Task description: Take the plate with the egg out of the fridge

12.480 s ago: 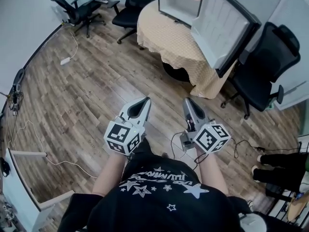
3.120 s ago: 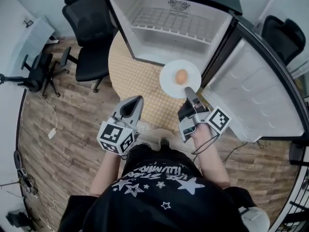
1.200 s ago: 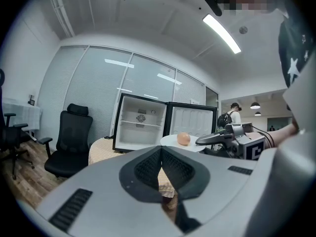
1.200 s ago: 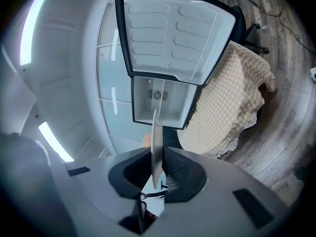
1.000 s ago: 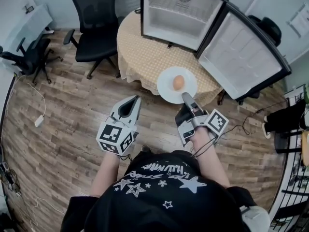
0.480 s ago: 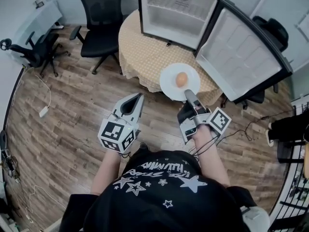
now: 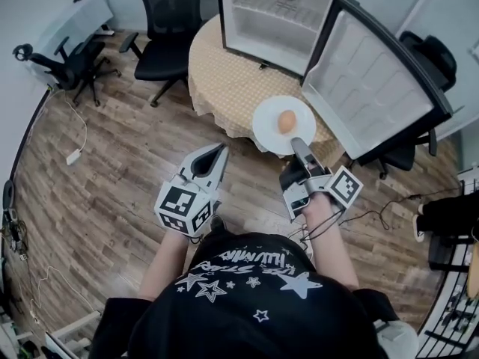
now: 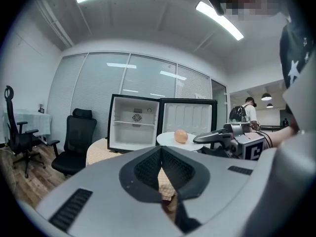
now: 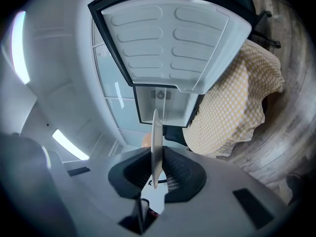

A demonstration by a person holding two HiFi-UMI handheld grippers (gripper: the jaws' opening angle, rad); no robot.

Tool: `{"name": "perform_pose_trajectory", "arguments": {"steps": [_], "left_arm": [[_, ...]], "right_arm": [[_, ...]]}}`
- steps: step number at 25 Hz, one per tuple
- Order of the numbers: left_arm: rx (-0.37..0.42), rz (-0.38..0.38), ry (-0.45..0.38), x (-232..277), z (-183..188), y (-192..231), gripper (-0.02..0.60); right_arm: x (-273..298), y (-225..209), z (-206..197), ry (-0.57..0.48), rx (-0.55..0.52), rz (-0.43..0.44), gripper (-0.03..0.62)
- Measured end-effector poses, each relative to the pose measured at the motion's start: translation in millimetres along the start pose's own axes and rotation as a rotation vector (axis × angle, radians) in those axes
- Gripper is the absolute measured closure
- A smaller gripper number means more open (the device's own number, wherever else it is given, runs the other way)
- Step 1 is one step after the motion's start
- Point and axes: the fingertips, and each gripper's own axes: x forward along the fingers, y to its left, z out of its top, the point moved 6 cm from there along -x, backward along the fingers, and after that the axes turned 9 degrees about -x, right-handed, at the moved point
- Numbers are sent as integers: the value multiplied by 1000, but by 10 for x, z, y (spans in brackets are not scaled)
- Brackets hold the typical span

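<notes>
The right gripper [image 7: 299,143] is pinching the near rim of the white plate [image 7: 268,132], its jaws clamped on the thin edge. The right gripper view is showing that rim running edge-on between the pads. The plate is hanging in the air, clear of the open fridge [image 7: 273,10] and above the near edge of the cloth-covered table [image 7: 224,77]. The egg [image 7: 286,121] is lying loose near the plate's middle. The left gripper [image 7: 218,152] is hovering well apart on the left, its jaws pressed together with nothing between them.

The plate is looking stiff and glazed, so probably slippery. Held at one point on the rim, it is levering its whole weight against the pads, so the pinch is likely needing firm pressure and a steady wrist. The egg is the fragile part — round, unrestrained, apt to roll at any tilt and to crack if it drops. A level plate is mattering more than speed here. A safer hold would probably be the same rim pinch set deeper — or the idle left gripper taking the opposite rim to share the load
</notes>
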Motion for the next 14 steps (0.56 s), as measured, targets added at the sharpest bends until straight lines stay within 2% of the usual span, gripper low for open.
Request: {"name": "perform_pose_trajectory", "arguments": {"steps": [14], "left_arm": [[6, 48, -20, -49, -243, -753, 578]], "right_arm": [[-774, -161, 267, 38, -5, 10, 537]]}}
